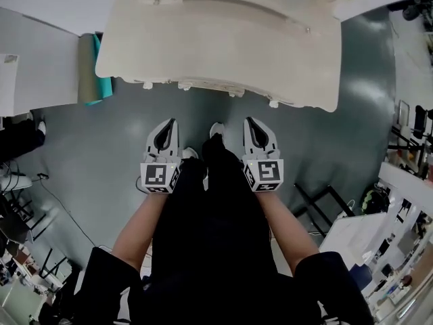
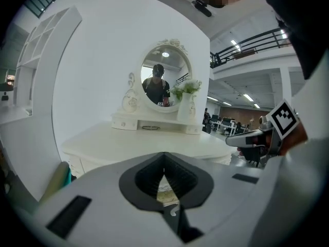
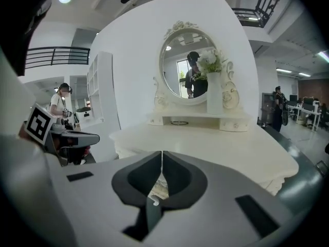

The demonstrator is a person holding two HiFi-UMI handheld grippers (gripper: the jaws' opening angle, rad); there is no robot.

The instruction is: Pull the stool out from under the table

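Observation:
The cream dressing table [image 1: 223, 46] fills the top of the head view, and no stool shows in any view; whatever stands beneath the top is hidden. My left gripper [image 1: 170, 124] and right gripper [image 1: 249, 122] hang side by side over the grey floor, a short way in front of the table's front edge. Both are shut and hold nothing. In the left gripper view the closed left gripper [image 2: 164, 156] points at the table [image 2: 154, 143] with its oval mirror [image 2: 164, 81]. The right gripper [image 3: 162, 153] faces the same table [image 3: 216, 143] and mirror [image 3: 190, 68].
A teal and beige panel [image 1: 95, 66] leans at the table's left end, beside a white unit [image 1: 40, 66]. A vase of flowers [image 3: 213, 94] stands on the tabletop. Black frames [image 1: 318, 202] and clutter lie to the right, cables [image 1: 54, 195] to the left. My shoes [image 1: 215, 131] are between the grippers.

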